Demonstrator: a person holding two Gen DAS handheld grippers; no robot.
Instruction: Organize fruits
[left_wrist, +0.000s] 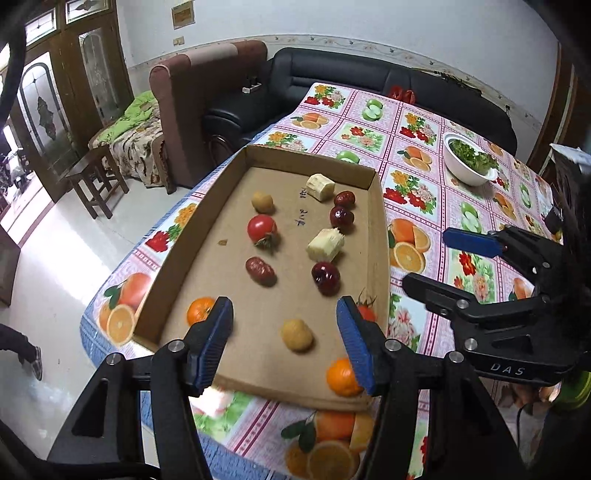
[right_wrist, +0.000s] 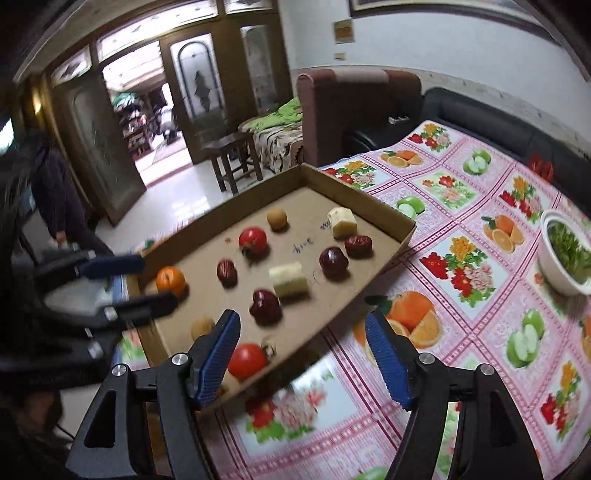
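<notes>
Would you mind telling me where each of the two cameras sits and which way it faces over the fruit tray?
Left wrist: sits on the left gripper, looking down over the near edge of the cardboard tray; its own open blue-padded fingers show, and the right gripper enters from the right.
Right wrist: sits on the right gripper, over the tray's near right corner, facing the doorway; its open fingers show, the left gripper at left.
Shared: tray, fruit, white bowl, tablecloth, sofa.
</notes>
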